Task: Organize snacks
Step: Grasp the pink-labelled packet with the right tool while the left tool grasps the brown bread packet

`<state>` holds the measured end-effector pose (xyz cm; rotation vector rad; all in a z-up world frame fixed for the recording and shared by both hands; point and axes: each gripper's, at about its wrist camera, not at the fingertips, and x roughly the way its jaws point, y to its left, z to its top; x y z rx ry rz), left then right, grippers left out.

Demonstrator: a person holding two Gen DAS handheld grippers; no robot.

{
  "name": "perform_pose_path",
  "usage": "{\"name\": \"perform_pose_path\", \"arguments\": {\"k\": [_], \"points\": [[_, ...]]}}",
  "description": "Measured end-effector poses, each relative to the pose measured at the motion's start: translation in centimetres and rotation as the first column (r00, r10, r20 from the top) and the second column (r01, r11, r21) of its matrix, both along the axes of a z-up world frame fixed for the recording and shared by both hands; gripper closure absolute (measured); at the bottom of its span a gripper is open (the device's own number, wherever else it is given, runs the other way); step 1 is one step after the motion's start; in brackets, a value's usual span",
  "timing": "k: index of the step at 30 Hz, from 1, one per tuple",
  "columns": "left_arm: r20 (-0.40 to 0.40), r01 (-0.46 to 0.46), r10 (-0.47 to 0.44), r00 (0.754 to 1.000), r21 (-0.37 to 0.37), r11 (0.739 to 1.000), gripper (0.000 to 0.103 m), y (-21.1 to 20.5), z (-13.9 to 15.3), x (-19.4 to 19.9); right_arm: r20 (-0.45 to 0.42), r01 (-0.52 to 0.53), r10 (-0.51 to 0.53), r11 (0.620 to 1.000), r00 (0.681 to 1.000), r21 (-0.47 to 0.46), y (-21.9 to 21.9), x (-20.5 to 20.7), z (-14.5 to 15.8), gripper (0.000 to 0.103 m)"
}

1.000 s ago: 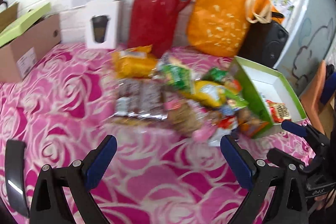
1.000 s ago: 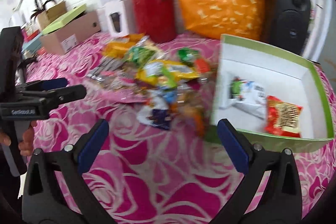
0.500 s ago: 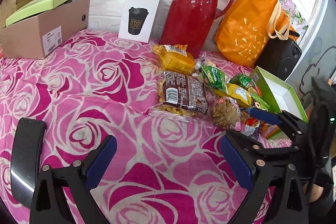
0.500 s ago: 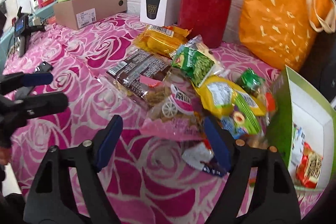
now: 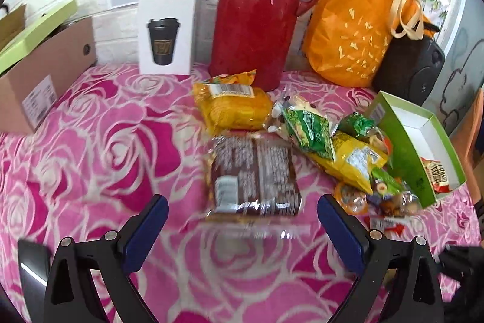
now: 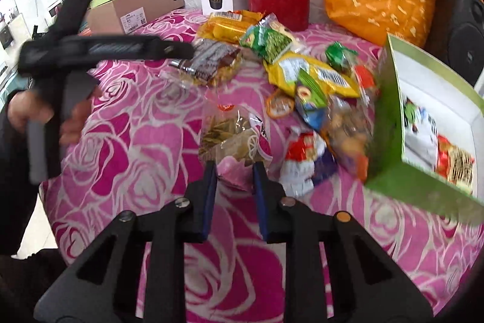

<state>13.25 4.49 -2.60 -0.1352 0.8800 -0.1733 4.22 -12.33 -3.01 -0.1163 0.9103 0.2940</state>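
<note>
A pile of snack packs lies on the pink rose-print cloth. My left gripper (image 5: 242, 220) is open, just short of a brown snack pack (image 5: 254, 177) that lies in line with the gap. Beyond it are a yellow pack (image 5: 233, 108) and a green pack (image 5: 308, 129). My right gripper (image 6: 235, 179) is shut on the pink end of a clear bag of greenish snacks (image 6: 233, 135) at the near side of the pile. The green box (image 6: 390, 123) stands to the right with a white pack (image 6: 420, 129) and a red pack (image 6: 453, 162) inside it.
A red thermos jug (image 5: 257, 11), an orange bag (image 5: 357, 20), a white cup carton (image 5: 166, 35), a cardboard box (image 5: 45, 71) and a black speaker (image 5: 411, 68) line the back. A dark phone (image 5: 30, 271) lies at the near left. A person's hand (image 6: 21, 111) holds the other gripper's handle.
My right gripper has closed from wide open onto the clear-and-pink bag. My left gripper has moved closer to the brown pack and stays open.
</note>
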Motion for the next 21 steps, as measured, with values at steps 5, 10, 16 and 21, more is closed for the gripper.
{"name": "perform_pose_path", "arguments": {"k": [5,10,16,21], "points": [[-0.103,0.056,-0.052,0.993,0.036,0.998,0.002,-2.2,-2.6,3.4,-0.010,0.003,-0.003,1.000,1.000,0.014,-0.3,-1.2,-0.2,0.075],[-0.129,0.017,-0.020,0.991,-0.023,1.000,0.021,-0.8,-4.0,2.8,0.004,-0.039,0.039,0.999,0.999,0.019,0.6,-1.8,-0.1,0.055],[-0.127,0.091,-0.092,0.988,-0.015,0.996,0.020,-0.4,-3.0,-3.0,0.021,-0.089,0.089,0.996,0.996,0.018,2.1,-1.5,-0.2,0.035],[-0.152,0.030,-0.032,0.988,-0.010,0.999,0.018,0.5,-3.5,-4.7,0.000,-0.081,0.081,0.997,0.997,0.004,2.4,-0.6,-1.0,0.032]]}}
